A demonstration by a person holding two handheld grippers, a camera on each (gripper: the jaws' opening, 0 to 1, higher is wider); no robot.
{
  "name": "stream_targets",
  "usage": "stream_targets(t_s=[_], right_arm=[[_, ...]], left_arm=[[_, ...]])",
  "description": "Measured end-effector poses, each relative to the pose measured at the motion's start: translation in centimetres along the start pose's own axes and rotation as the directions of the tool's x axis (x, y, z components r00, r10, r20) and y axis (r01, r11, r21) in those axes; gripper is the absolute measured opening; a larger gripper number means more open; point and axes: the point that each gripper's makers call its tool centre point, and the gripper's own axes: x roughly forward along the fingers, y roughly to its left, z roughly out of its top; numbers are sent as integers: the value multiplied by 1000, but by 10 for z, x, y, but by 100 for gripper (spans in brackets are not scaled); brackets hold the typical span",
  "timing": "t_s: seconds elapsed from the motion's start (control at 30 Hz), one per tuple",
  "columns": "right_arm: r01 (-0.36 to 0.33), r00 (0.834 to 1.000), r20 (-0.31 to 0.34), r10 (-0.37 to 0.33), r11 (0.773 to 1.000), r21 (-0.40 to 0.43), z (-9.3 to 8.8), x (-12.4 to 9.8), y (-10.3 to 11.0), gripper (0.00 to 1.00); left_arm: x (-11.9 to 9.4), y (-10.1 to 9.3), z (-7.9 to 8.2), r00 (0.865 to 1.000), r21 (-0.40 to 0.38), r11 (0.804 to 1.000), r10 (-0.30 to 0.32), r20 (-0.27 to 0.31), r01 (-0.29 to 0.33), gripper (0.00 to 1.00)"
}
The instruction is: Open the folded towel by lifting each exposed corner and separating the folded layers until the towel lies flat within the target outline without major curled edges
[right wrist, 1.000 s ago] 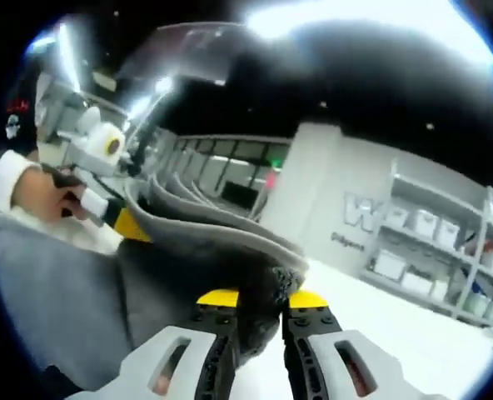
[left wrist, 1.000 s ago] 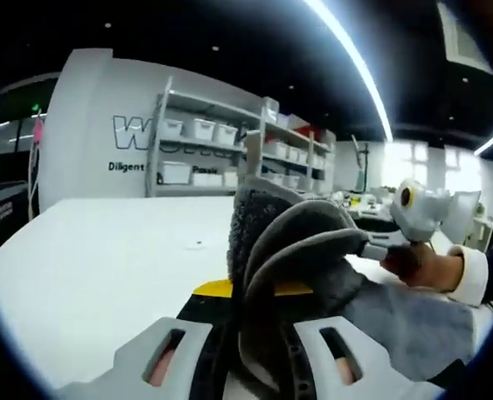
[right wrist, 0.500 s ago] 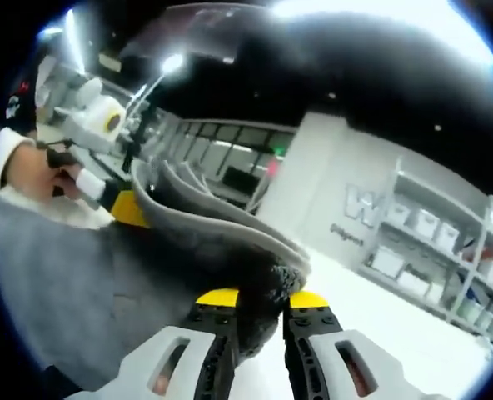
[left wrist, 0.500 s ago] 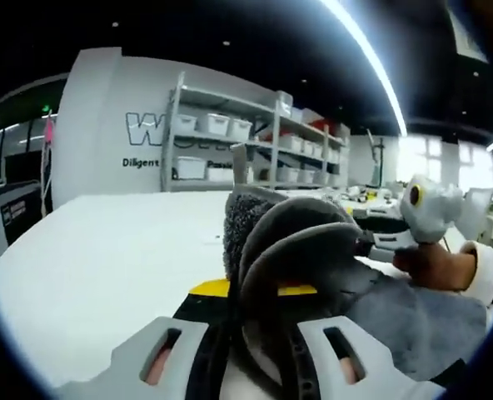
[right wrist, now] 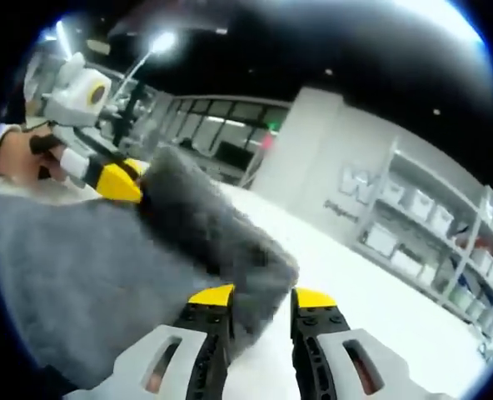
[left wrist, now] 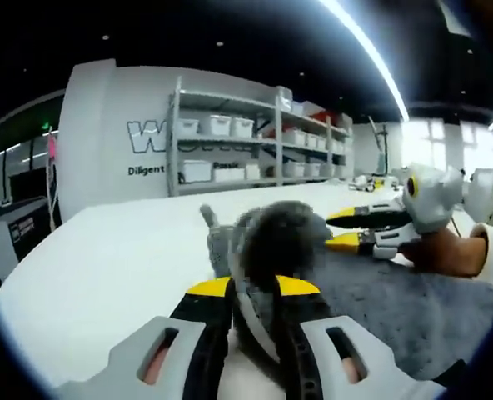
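Left gripper view: the left gripper (left wrist: 253, 287) has its jaws closed on a bunched corner of the grey towel (left wrist: 271, 250), which stands up between the yellow tips and is blurred. The rest of the towel spreads to the right over the white table (left wrist: 105, 267). The right gripper (left wrist: 359, 229) enters from the right, held in a hand (left wrist: 446, 250) with a white cuff. Its yellow tips lie against the towel's far edge; whether they are pinching cloth cannot be told from here. Behind the table stand a shelf rack (left wrist: 238, 146) with white bins and a wall bearing lettering.

Right gripper view: the right gripper (right wrist: 259, 297) has its jaws drawn in on a towel (right wrist: 105, 275) corner, the cloth passing between the yellow tips. From there a raised, blurred fold runs up and left to the left gripper (right wrist: 113, 179), whose yellow tip touches the towel. A hand (right wrist: 17, 158) holds that gripper. The grey sheet covers the lower left, lying on the table (right wrist: 355, 283). A shelf rack (right wrist: 421, 242) stands at right.
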Motion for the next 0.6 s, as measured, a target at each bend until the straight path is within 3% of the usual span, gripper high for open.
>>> stream_targets(t_s=[0.17, 0.27, 0.43, 0.6], right_arm=[[3, 1000, 10, -3, 1000, 18, 1, -11, -1, 20], [-48, 998, 43, 47, 998, 42, 11, -13, 10, 21], [-127, 989, 83, 126, 992, 10, 21, -30, 33, 38], [-226, 968, 141, 210, 967, 114, 38, -41, 54, 52]], left_arm=[[-2, 0, -1, 1000, -9, 1000, -15, -7, 15, 19], [-3, 0, -3, 1000, -16, 1000, -23, -17, 23, 22], [-11, 2, -2, 999, 17, 999, -35, -26, 36, 24], [-20, -4, -6, 992, -19, 994, -112, -56, 111, 33]])
